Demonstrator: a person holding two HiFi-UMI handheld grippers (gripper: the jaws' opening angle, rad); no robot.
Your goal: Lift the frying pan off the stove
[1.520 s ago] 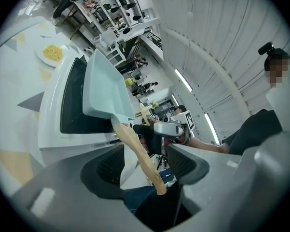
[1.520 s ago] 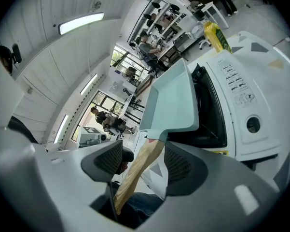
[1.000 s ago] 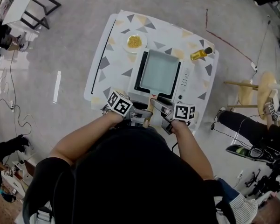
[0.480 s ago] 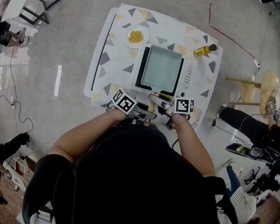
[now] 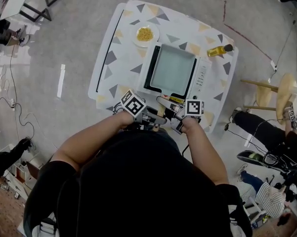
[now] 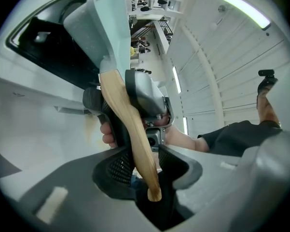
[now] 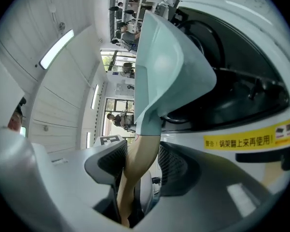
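- Since a second ago, the left tool (image 5: 149, 118) and the right tool (image 5: 174, 116) have drawn slightly closer together at the near edge of the stove (image 5: 201, 75).
- Head view: one pale green square frying pan (image 5: 173, 70) lies over the single stove on the patterned table (image 5: 118, 48). Beyond it are one plate (image 5: 145, 34) of yellow food and one bottle (image 5: 218, 50).
- Left gripper view: the jaws grip the pan's one wooden handle (image 6: 130, 124) near its end. The pan body is tilted up, clear of the stove's black recess.
- Right gripper view: its jaws clamp the same handle, just below the pan.
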